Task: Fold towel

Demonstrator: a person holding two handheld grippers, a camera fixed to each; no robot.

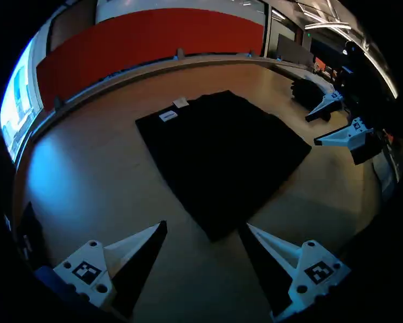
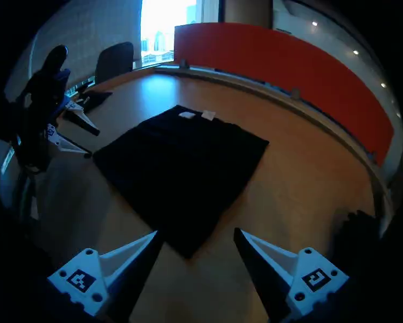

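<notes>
A black towel [image 1: 223, 156] lies flat on the wooden table, with white labels at its far corner [image 1: 168, 115]. My left gripper [image 1: 203, 229] hovers open just short of the towel's near corner, nothing between its fingers. In the right gripper view the same towel [image 2: 182, 169] spreads out ahead, labels [image 2: 196, 114] at its far edge. My right gripper [image 2: 196, 234] is open, its fingertips on either side of another near corner. The right gripper [image 1: 331, 121] also shows far off in the left gripper view, and the left gripper [image 2: 75, 132] far off in the right gripper view.
An orange partition [image 1: 147, 40] runs along the table's far edge [image 1: 164, 67]. Dark office chairs [image 2: 112, 62] stand near a bright window [image 2: 166, 29]. A person's dark sleeve [image 2: 34, 116] holds the far gripper. A dark object [image 2: 358, 231] lies on the table at the right.
</notes>
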